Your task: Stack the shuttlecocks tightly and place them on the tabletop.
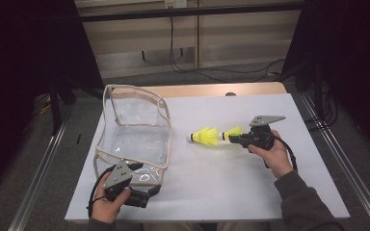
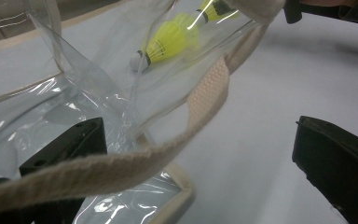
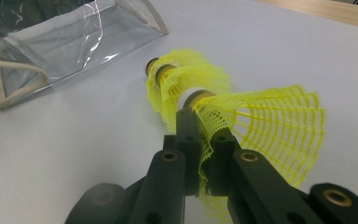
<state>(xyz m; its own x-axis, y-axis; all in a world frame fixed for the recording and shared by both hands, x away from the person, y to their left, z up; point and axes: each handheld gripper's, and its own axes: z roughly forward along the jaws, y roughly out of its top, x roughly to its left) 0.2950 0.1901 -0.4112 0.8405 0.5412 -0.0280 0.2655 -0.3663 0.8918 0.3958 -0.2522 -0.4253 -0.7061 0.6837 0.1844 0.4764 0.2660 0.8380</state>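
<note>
Item: yellow shuttlecock point(image 3: 242, 121), pinched by its mesh skirt between the closed jaws of the right gripper point(image 1: 234, 139), held low over the white table point(image 1: 221, 173). Second shuttlecock point(image 1: 205, 136) lies just beside it. Clear bag point(image 1: 135, 130) stands left; its strap point(image 2: 121, 163) is crossed by the open left gripper point(image 1: 151, 191). Step judged: carrying to bag. Next required: mouth held open, shuttlecock lowered inside.
</note>
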